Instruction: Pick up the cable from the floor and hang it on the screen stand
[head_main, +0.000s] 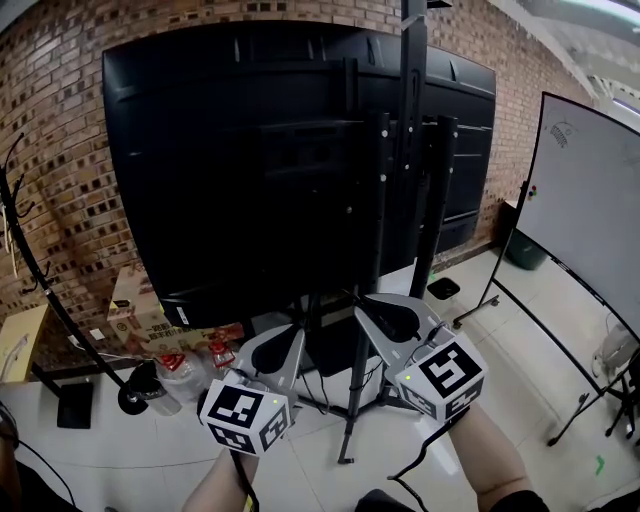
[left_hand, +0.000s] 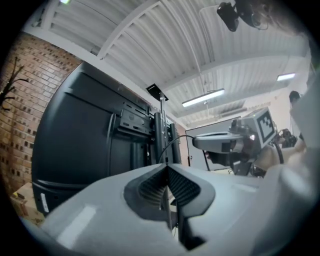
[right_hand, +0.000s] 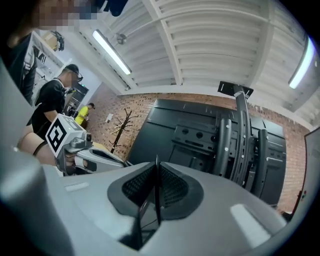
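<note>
1. Coat rack (head_main: 28, 250): bare, against the brick wall at far left, with a cardboard box (head_main: 135, 310) on the floor near its foot. Neither belongs to the task.
2. Left gripper (left_hand: 166, 169): jaws closed to a slit, with a thin black strand pinched between the ribbed pads. It is held roughly level and faces the back of the screen (head_main: 240, 160).
3. Cable (left_hand: 174, 143): clear of the floor and gripped at two places, probably so a free span can be laid over a bracket. Its long axis runs left to right across the front of the stand, bowing upward from the left jaws toward the other gripper. Slack drops below each grip.
4. Right gripper (right_hand: 156, 169): jaws all but together, clamped on the same cable, which hangs dark beneath the pads. It points level at the mounting rails.
5. Screen stand (head_main: 412, 200): black upright posts directly ahead of both grippers. The cable does not yet touch it.
6. Whiteboard (head_main: 590, 200): on its own legs at far right, well apart.
</note>
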